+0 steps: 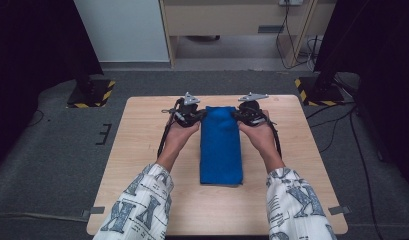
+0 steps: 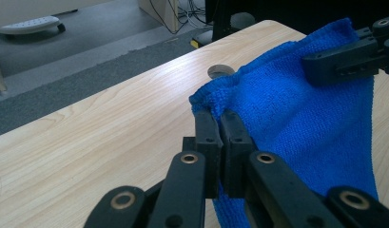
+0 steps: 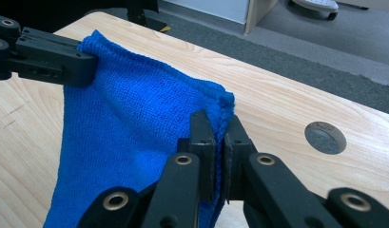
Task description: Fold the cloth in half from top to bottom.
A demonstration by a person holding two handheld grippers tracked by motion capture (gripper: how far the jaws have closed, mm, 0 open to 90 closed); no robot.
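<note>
Towel-folding moment, pretty clearly: blue towel (image 1: pixel 221 146) sits in the middle of the wooden table (image 1: pixel 142 145) as a long narrow strip running near to far, already folded down to that width by the look of it. Its near end lies flat on the wood. The far end is pinched at both corners and, going by the gripper views, lifted a bit off the surface, since the cloth hangs taut between the two corners and slopes down toward the near end.

My guess on why it's held that way: grabbing both far corners at once keeps the edge straight, so the far end can be carried toward the near end for another fold without the strip skewing.

Left gripper (image 2: pixel 219 121) has its jaws squeezed together on the far-left corner, with the hem bunched right at the tips and poking out just past them. Right gripper (image 3: pixel 215 124) does the same on the far-right corner, jaws clamped with the towel edge sandwiched between and a bit of hem curling over the top. Each one also shows up in the other's camera, biting the opposite corner.

Smallest thing: a round grey cap (image 3: pixel 325 137) set into the tabletop near the far edge, just beyond the towel, not touching it.
</note>
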